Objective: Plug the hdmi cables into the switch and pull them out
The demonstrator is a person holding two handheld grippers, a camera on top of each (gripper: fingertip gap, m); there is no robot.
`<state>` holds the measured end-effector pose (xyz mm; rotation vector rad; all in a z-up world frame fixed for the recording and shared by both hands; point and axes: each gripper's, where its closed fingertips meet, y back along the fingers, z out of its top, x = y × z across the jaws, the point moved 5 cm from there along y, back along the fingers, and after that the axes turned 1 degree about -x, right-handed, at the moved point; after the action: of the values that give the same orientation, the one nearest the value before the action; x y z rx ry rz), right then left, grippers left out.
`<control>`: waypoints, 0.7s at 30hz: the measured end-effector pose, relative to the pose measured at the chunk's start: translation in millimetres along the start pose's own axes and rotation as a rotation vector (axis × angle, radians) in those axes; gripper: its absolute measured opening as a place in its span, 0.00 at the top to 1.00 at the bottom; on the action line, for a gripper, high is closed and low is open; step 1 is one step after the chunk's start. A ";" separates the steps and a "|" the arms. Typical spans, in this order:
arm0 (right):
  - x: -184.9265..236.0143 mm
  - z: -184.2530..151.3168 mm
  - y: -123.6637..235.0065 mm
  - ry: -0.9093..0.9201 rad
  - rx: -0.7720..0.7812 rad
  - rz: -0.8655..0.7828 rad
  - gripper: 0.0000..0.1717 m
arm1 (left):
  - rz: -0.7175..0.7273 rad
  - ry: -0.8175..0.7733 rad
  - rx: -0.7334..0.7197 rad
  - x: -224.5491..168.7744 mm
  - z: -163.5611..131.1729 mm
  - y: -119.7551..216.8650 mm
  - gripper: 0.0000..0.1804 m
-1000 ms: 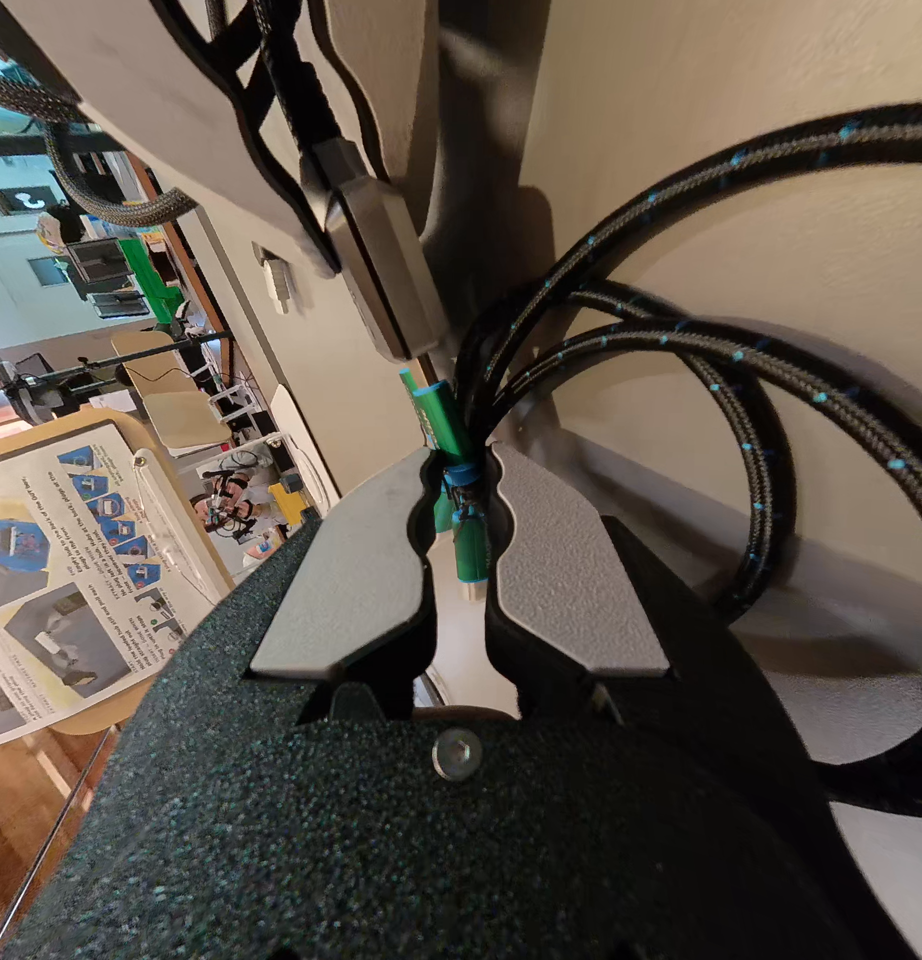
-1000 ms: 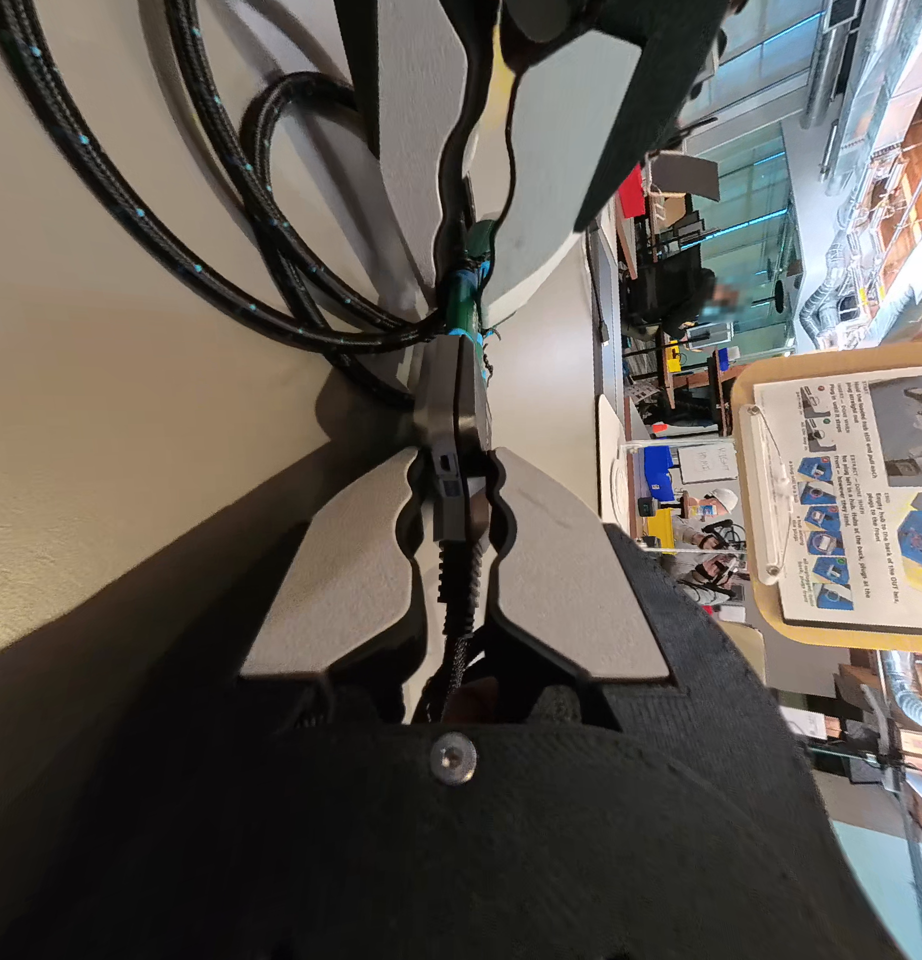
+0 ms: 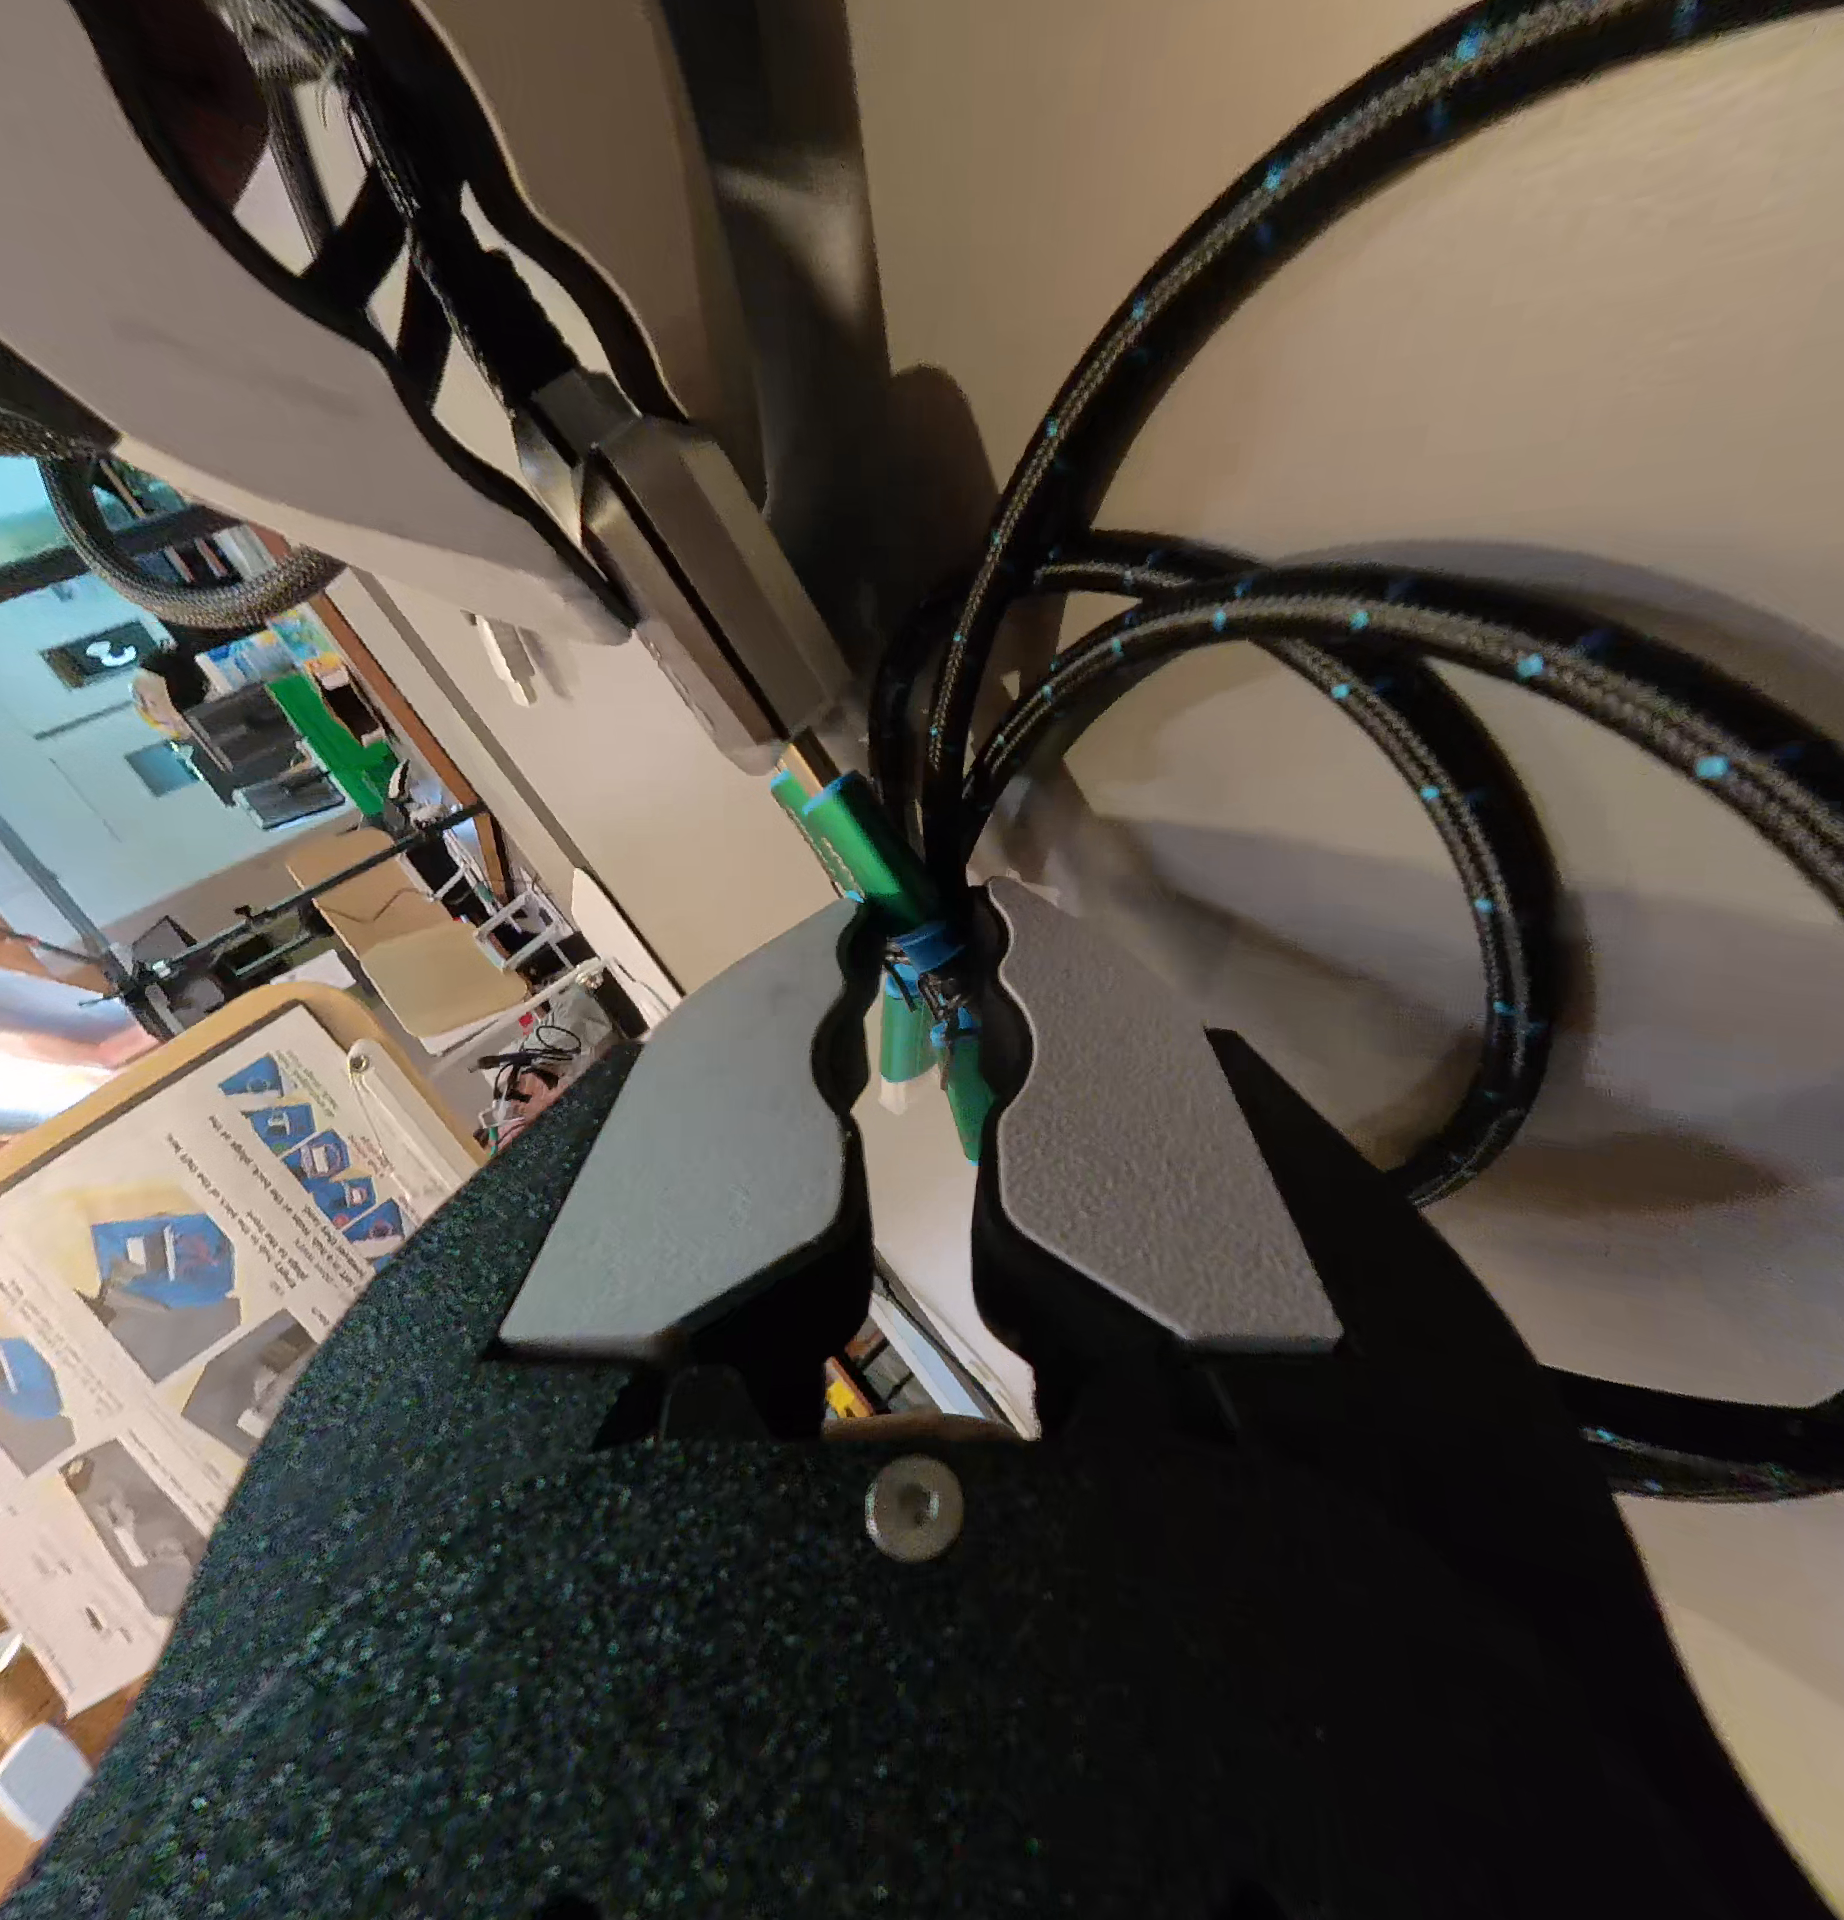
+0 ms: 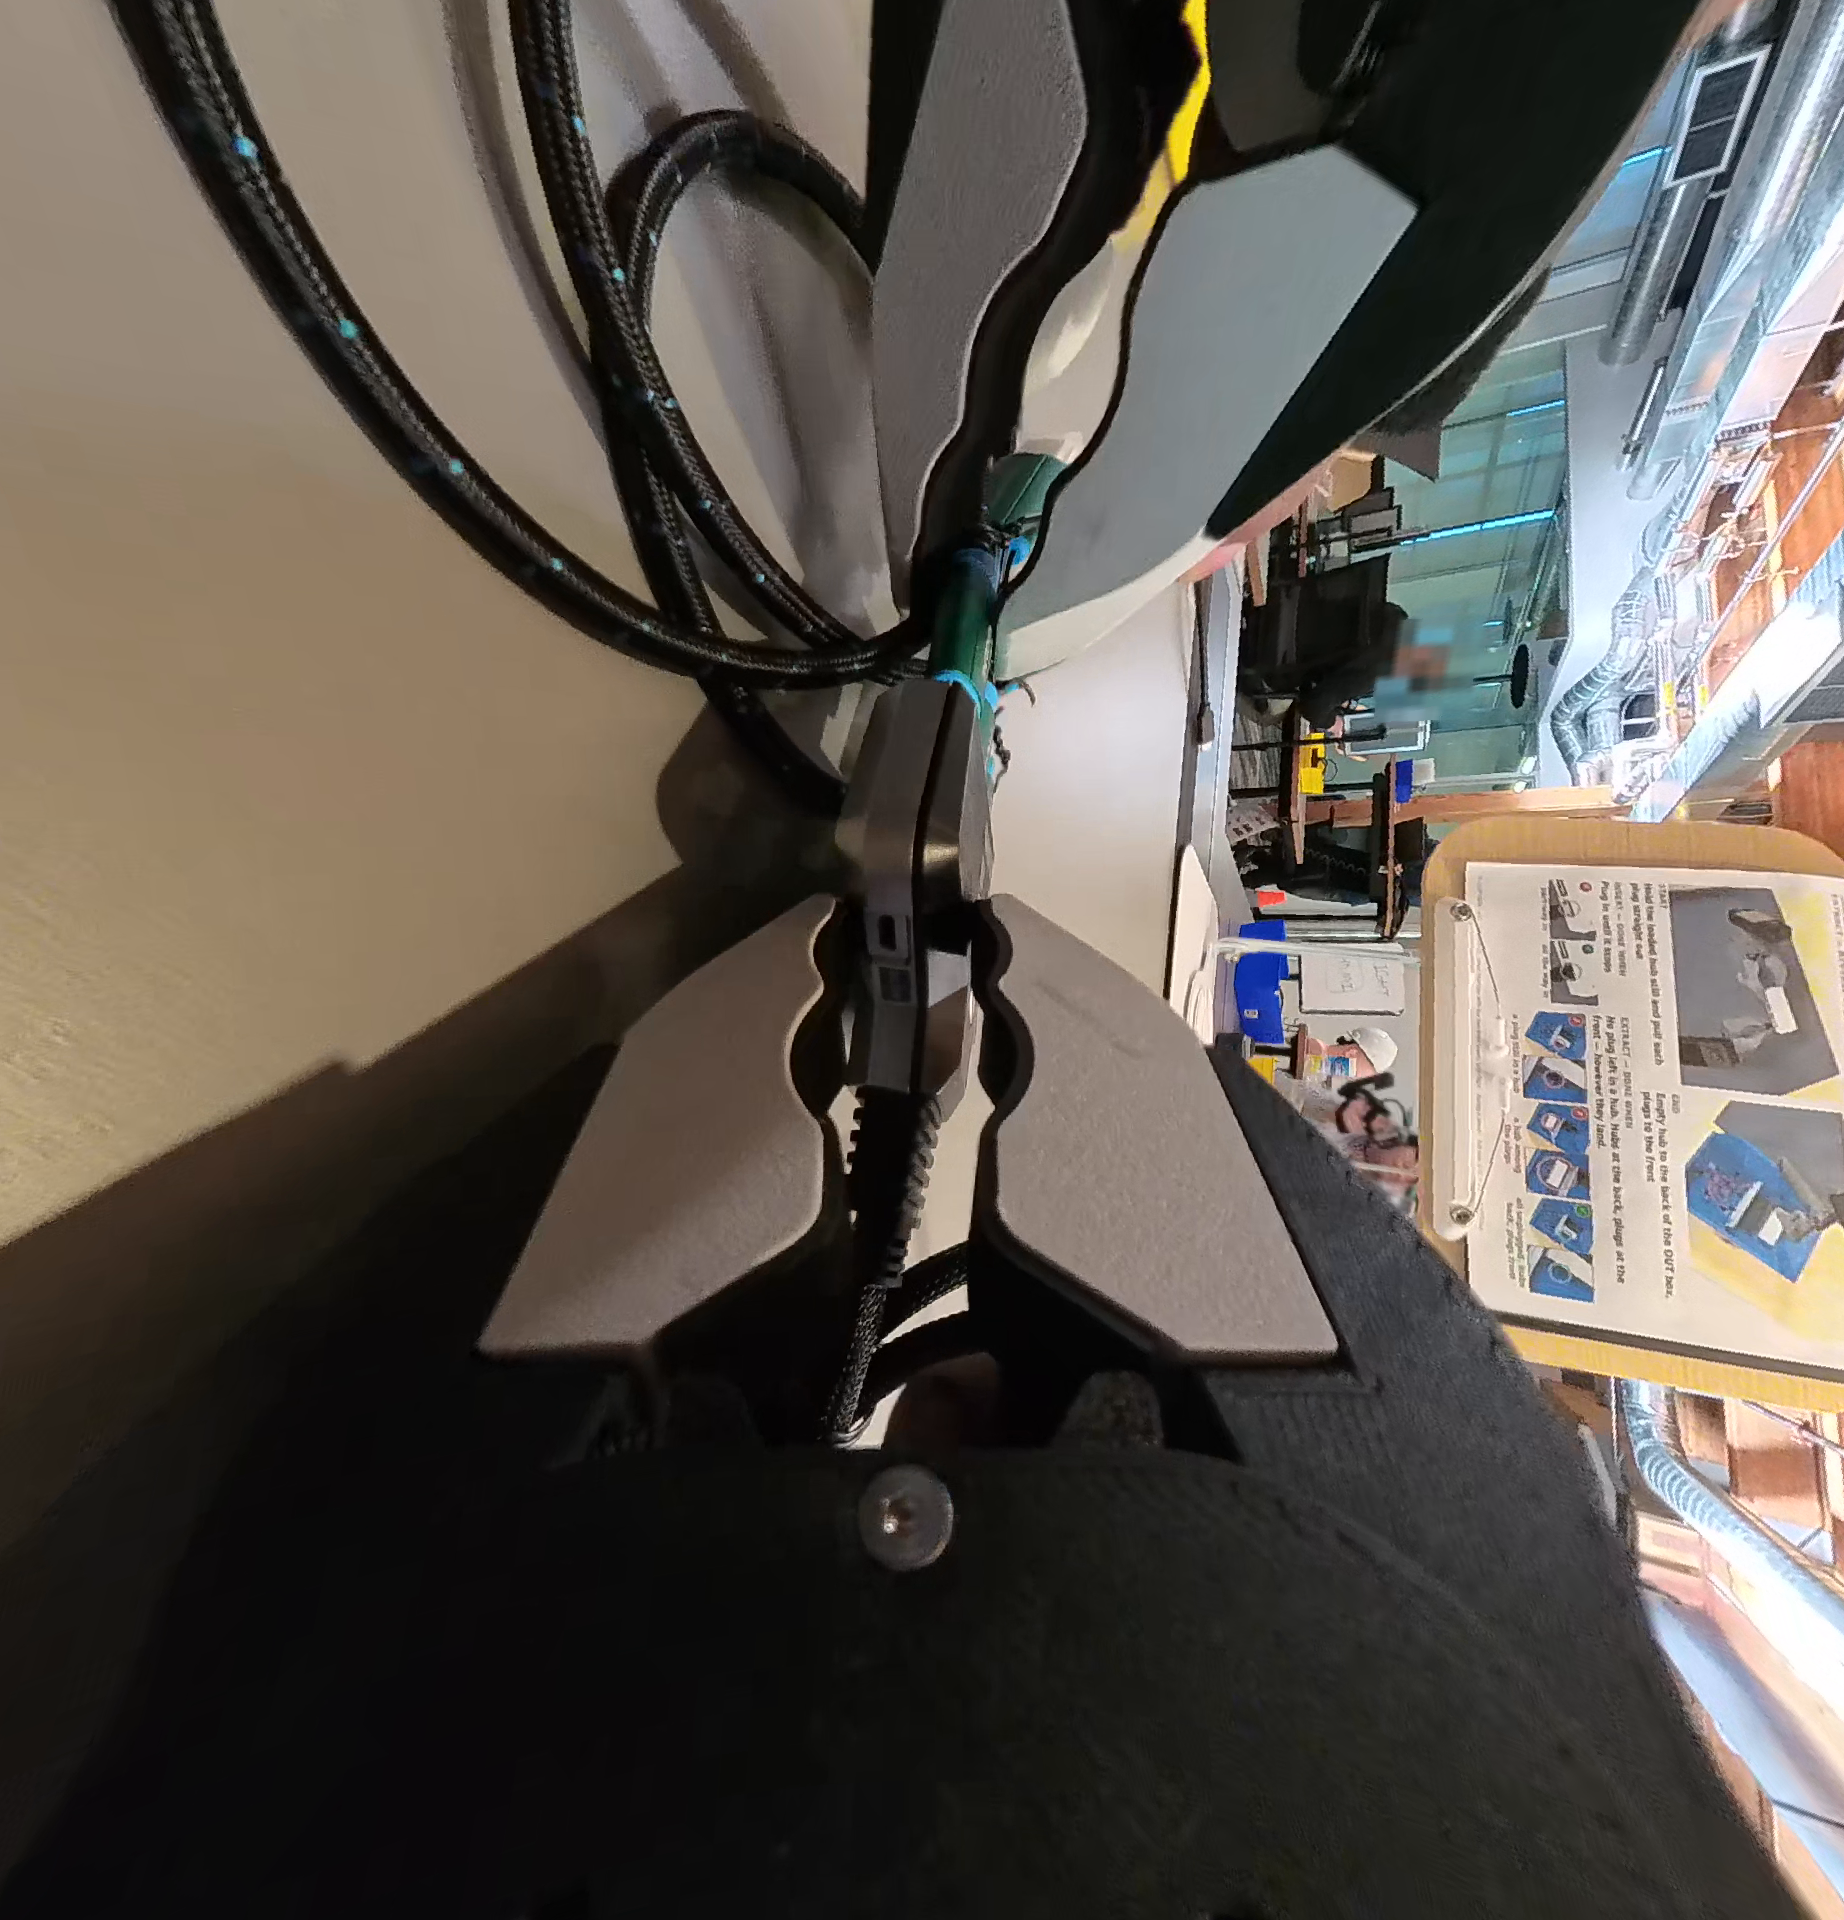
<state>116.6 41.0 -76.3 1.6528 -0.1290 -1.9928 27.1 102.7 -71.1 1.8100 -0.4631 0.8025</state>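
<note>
My left jaws [image 3: 923, 997] clamp the green plugs [image 3: 876, 852] of the black braided cables [image 3: 1417, 665]. My right jaws [image 4: 902, 997] clamp the grey hub [image 4: 913, 821]; only this view shows its side ports, and the instruction board [image 4: 1666, 1101] beyond the desk [image 4: 274, 520].

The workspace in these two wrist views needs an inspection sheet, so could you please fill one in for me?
Surface: pale beige tabletop, bare where visible.
Job's things: grey hub; green plugs, one meeting the hub's far end.
Clutter: nothing seen.
Grippers: left gripper clamps the green plugs; right gripper clamps the grey hub, its lead running back between the fingers.
Cables: black braided cable with blue flecks, looped on the tabletop and gathered at the plugs.
Surroundings: instruction sheet on a wooden board; workshop benches and a seated person beyond.
</note>
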 end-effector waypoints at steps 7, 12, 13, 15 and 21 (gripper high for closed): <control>1.0 5.6 -1.7 0.009 -0.006 0.001 0.88 | -0.024 0.000 -0.064 -2.8 -2.8 6.2 0.91; 0.8 6.7 -1.6 -0.005 -0.013 -0.001 0.88 | -0.042 0.121 -0.041 0.0 -4.3 3.0 0.92; 0.6 7.0 -1.5 -0.008 -0.015 -0.002 0.88 | -0.039 0.128 -0.038 0.2 -4.6 2.8 0.92; 0.5 7.2 -1.7 -0.013 -0.013 -0.001 0.88 | -0.035 0.135 -0.023 0.3 -4.3 2.4 0.92; -0.3 5.0 -2.9 -0.027 0.006 -0.014 0.88 | -0.028 0.225 0.023 1.9 -3.4 -0.6 0.92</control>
<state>111.0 42.3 -76.0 1.6355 -0.1338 -2.0271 27.8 106.1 -69.4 1.7185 -0.2823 0.9824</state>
